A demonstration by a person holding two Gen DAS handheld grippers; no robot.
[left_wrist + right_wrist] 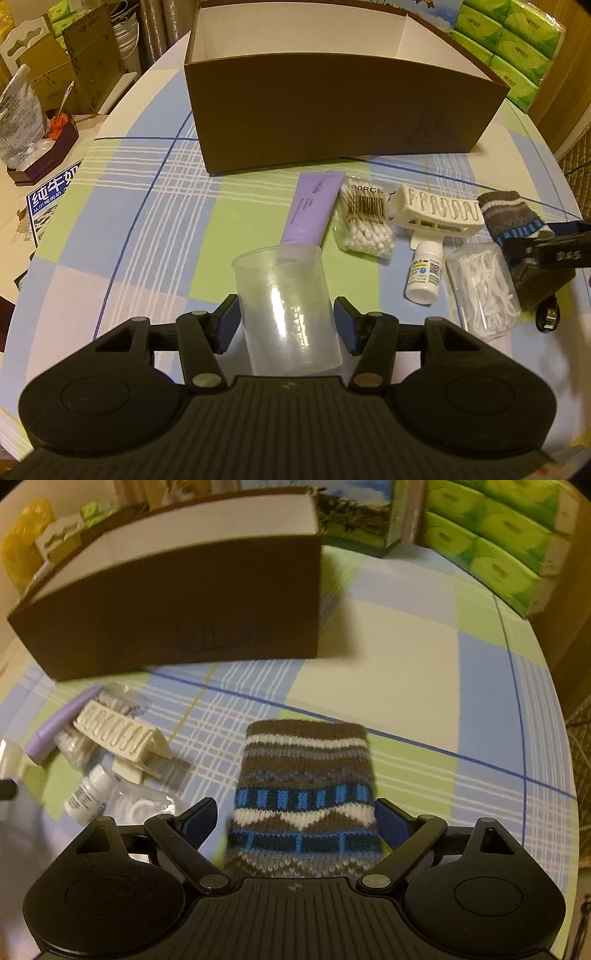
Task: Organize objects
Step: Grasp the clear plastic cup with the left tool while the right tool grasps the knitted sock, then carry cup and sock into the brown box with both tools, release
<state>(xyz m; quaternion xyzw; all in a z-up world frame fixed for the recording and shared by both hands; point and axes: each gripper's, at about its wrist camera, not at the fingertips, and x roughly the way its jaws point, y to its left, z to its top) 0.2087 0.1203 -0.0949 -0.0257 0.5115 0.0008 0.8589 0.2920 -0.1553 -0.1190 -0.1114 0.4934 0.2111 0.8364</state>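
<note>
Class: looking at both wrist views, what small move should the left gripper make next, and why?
Probably close the left gripper on the clear plastic cup: the cup stands upright between its open fingers, apparently not yet clamped, and the brown box beyond looks empty.

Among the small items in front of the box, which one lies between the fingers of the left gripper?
The clear plastic cup, alone between the open left gripper; the purple tube and cotton swabs lie beyond it.

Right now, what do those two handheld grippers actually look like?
Both match: the left gripper and right gripper are matte black plastic, with a ribbed centre plate, two rounded lobes, silver pivot pins and hinged linkages. Each finger carries a dark blue pad. No hands or sleeves show.
</note>
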